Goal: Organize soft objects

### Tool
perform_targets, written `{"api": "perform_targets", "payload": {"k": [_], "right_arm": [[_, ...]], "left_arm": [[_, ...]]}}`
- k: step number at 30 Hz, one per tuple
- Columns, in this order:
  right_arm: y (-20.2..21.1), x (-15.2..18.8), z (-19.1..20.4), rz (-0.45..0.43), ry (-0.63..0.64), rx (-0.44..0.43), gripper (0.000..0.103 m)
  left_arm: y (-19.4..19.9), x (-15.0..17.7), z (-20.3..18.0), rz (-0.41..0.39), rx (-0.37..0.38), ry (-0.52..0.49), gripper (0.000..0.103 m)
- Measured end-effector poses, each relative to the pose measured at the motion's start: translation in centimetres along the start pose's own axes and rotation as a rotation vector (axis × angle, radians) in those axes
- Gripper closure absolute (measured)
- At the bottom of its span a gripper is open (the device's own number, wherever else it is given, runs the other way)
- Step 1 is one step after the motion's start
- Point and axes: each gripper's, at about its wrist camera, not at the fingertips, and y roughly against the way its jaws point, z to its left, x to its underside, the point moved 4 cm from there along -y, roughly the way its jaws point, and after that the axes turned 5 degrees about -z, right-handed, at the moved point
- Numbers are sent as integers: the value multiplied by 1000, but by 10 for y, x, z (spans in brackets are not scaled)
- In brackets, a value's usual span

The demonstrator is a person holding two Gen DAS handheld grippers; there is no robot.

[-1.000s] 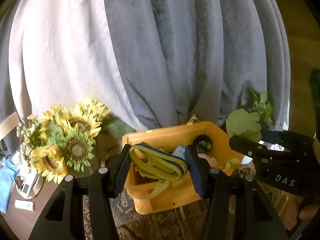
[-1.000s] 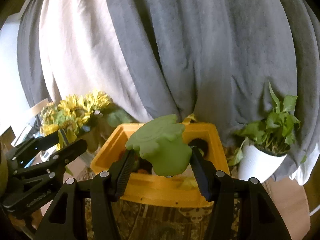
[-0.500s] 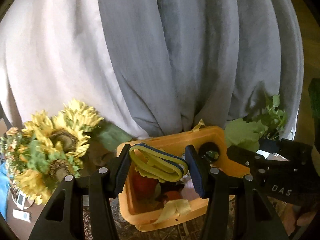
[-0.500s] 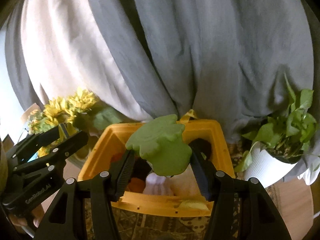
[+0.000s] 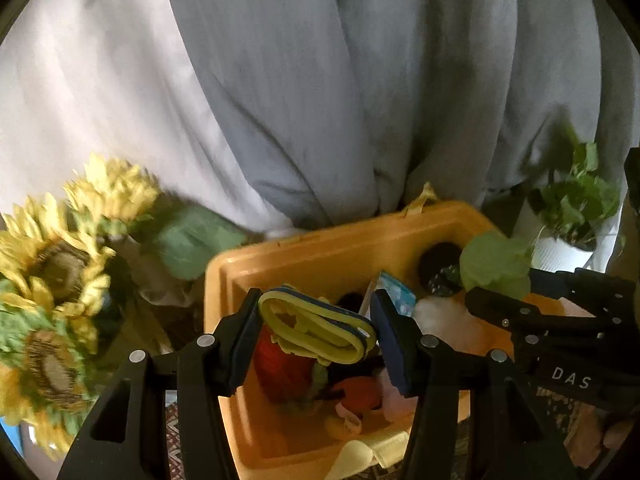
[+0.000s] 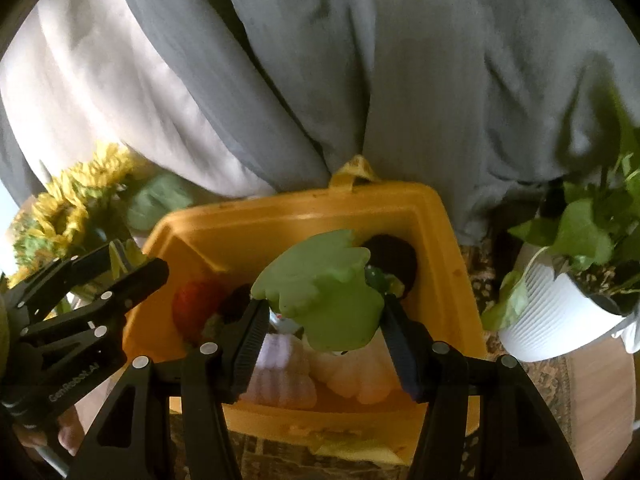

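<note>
My left gripper (image 5: 314, 330) is shut on a yellow and blue looped band (image 5: 316, 326) and holds it above the left part of an orange bin (image 5: 320, 240). My right gripper (image 6: 324, 320) is shut on a green soft leaf-shaped toy (image 6: 324, 292) above the middle of the same bin (image 6: 280, 220). The bin holds several soft toys: a red one (image 5: 280, 368), a pink one (image 6: 280, 376) and a pale peach one (image 6: 356, 368). The right gripper with the green toy (image 5: 494, 264) shows at the right of the left wrist view.
Grey and white curtains (image 5: 320, 80) hang behind the bin. Yellow sunflowers (image 5: 52, 264) stand to the left. A potted green plant in a white ribbed pot (image 6: 560, 312) stands to the right. A patterned rug (image 6: 320, 452) lies under the bin.
Both grippers have moved forward and higher over the bin, so its inside now shows from above. Both still hold their objects.
</note>
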Motion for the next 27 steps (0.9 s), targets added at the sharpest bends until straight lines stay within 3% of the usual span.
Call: {"api": "perform_targets", "payload": {"k": [8, 10, 11, 16, 24, 27], "right_arm": [[-25, 9, -7, 84, 2, 4, 43], [-25, 9, -8, 90, 6, 8, 39], [-26, 9, -8, 94, 3, 7, 37], [-20, 6, -13, 79, -12, 36, 36], [32, -2, -5, -51, 17, 120, 35], [64, 1, 3, -113, 31, 165, 20]], "left_arm": [[-35, 16, 0, 109, 15, 18, 46], [-39, 19, -1, 127, 9, 20, 29], [-40, 19, -1, 129, 4, 21, 27], [-29, 16, -2, 101, -22, 22, 20], [22, 9, 4, 23, -113, 60, 6], [55, 12, 7, -25, -184, 67, 0]]}}
